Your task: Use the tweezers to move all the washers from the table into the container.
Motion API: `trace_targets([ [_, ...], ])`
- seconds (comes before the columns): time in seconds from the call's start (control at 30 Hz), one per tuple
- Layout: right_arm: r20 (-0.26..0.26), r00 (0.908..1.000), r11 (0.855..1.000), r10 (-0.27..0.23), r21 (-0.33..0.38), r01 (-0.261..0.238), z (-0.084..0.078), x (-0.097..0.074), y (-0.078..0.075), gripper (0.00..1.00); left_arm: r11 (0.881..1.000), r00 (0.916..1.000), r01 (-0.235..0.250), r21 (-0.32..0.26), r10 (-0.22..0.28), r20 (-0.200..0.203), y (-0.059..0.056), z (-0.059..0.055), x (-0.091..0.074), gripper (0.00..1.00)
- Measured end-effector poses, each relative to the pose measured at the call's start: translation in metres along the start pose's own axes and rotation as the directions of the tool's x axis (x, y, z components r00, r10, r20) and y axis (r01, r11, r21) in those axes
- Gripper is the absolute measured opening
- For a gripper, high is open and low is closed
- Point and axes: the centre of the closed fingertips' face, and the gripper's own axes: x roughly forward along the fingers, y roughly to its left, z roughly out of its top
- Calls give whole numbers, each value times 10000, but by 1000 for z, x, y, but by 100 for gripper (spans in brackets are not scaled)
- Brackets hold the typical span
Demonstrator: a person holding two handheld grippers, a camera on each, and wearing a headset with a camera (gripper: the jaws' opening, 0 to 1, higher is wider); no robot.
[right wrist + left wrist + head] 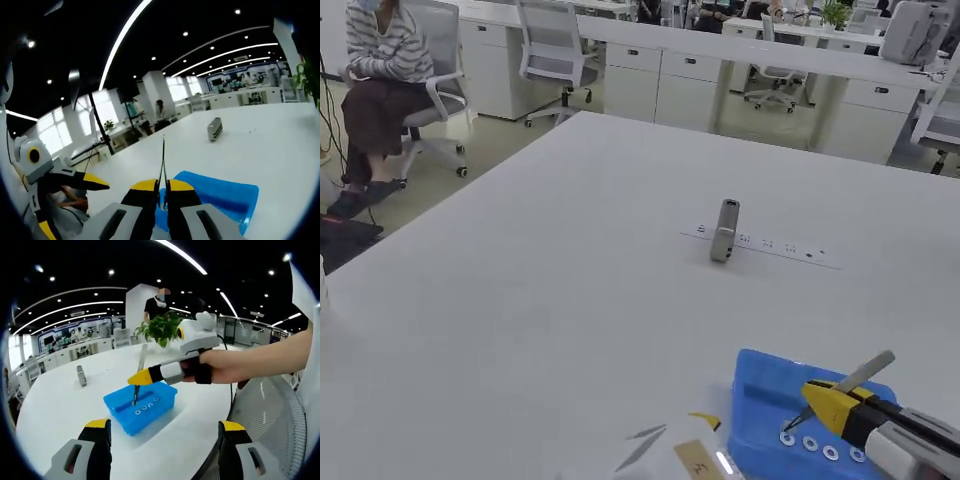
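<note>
Tweezers (866,369) in R gripper (823,401), tips in container (752,372)

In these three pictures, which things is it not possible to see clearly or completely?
- Tip of the tweezers: too small in the left gripper view to tell if it holds anything.
- The container: the head view's bottom edge and the right claw cut it off.
- The grey object on the table: too small to name.

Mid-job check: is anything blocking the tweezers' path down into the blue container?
Nothing visible blocks it. The right claw grips the tweezers, whose tips are inside the blue container, beside a row of washers on its floor. The left claw is open, back from the container.
</note>
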Motion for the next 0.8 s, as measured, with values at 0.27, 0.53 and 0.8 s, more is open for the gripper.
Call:
trace_targets([
  [0.27,-632,9979,9987,-144,-497,113,-10,18,-12,3,9999,9999,112,46,-112,-6,-2,0,0,90],
  [0.53,-1188,9929,9978,-25,-657,-53,-24,34,-19,3,9999,9999,142,29,-142,-24,-3,0,1,90],
  [0.8,-1656,9861,9963,129,-813,-266,-37,42,-21,3,9999,9999,122,-62,-122,-12,-2,0,0,90],
])
